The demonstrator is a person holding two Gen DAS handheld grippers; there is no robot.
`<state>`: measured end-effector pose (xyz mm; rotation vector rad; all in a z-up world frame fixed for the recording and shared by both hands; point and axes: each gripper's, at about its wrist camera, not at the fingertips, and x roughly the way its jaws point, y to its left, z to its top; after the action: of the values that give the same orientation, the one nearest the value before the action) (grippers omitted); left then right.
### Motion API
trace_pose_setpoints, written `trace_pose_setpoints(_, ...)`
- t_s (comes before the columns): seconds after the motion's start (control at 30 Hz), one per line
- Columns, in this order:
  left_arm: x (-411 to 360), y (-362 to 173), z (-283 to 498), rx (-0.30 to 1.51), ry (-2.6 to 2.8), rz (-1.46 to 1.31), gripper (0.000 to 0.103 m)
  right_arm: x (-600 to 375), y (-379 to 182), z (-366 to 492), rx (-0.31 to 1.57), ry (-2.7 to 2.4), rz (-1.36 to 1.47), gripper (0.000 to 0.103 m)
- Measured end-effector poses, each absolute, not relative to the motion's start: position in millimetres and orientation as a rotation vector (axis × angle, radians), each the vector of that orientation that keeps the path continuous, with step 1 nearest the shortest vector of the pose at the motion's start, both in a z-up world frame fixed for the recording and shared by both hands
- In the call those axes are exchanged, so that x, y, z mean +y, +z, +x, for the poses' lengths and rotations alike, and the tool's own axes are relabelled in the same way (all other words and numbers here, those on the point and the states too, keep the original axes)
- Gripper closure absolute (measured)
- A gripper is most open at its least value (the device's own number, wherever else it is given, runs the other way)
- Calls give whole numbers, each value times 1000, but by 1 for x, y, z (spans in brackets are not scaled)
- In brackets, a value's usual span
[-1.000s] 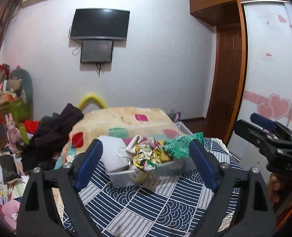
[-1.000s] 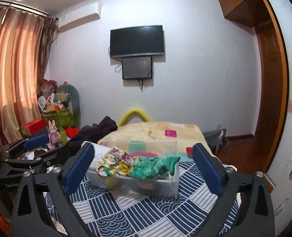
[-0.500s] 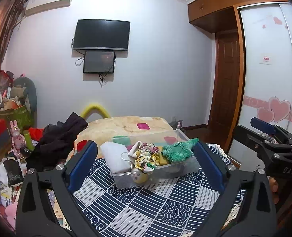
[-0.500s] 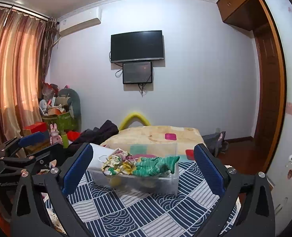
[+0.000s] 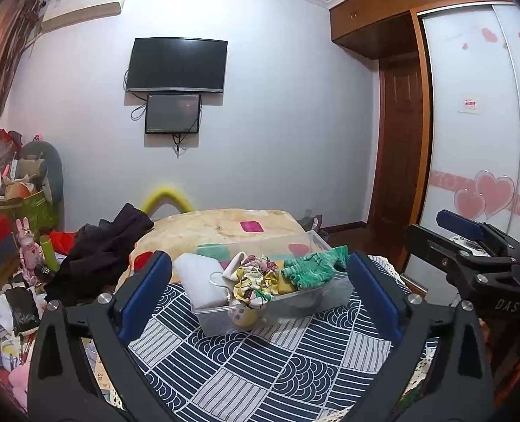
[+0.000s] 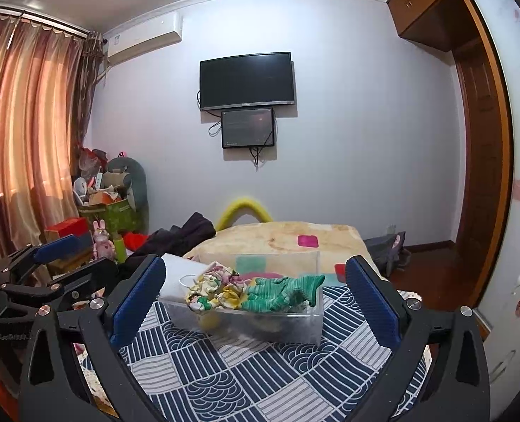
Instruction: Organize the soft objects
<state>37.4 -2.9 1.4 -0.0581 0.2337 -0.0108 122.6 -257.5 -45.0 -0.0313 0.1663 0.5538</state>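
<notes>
A clear plastic bin [image 5: 334, 290] stands on a table with a navy patterned cloth [image 5: 260, 362]. It holds a folded white cloth [image 5: 200, 276], a floral cloth [image 5: 254, 281] and a green knitted piece [image 5: 312, 267]. The bin also shows in the right wrist view [image 6: 277, 323] with the green piece [image 6: 281, 290] and floral cloth [image 6: 214, 290]. My left gripper [image 5: 260, 295] is open and empty, back from the bin. My right gripper [image 6: 256, 299] is open and empty, also back from it.
A bed with a yellow blanket [image 5: 224, 225] lies behind the table, with dark clothes [image 5: 108, 246] heaped at its left. Toys and boxes [image 5: 20, 211] crowd the left floor. A wardrobe [image 5: 471, 140] stands at the right. A TV [image 5: 177, 65] hangs on the wall.
Both grippers have drawn back and tilted up from the bin, which now looks smaller and lower. Both stay open and empty.
</notes>
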Motion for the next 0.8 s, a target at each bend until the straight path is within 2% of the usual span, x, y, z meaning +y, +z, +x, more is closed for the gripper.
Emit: trace_pose_setpoints(0.8,-2,0,39,253,-15,-77,1,-256,-46,119,184,558,-32,1)
